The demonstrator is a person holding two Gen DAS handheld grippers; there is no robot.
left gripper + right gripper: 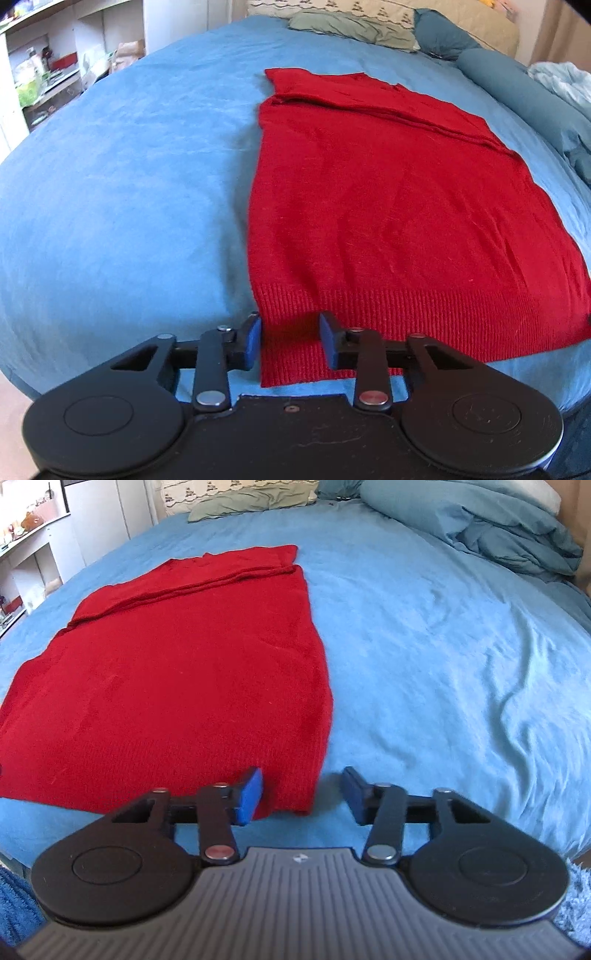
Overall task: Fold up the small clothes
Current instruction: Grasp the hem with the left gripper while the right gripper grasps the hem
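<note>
A red knit sweater (369,203) lies flat on the blue bed sheet (129,184), its ribbed hem nearest me and a folded band across its far end. My left gripper (290,339) straddles the hem's left corner. One blue pad sits at the cloth's edge and the other rests on the ribbing, with flat fabric between them, so the jaws are open. In the right wrist view the sweater (184,664) fills the left half. My right gripper (301,794) is open around the hem's right corner, with bare sheet (443,664) showing between the cloth and the right pad.
Pillows (351,22) and a blue bolster (517,92) line the head of the bed. A rumpled blue duvet (498,528) is piled at the far right. White shelves (44,74) stand left of the bed. A blue shaggy rug (576,904) lies below the near edge.
</note>
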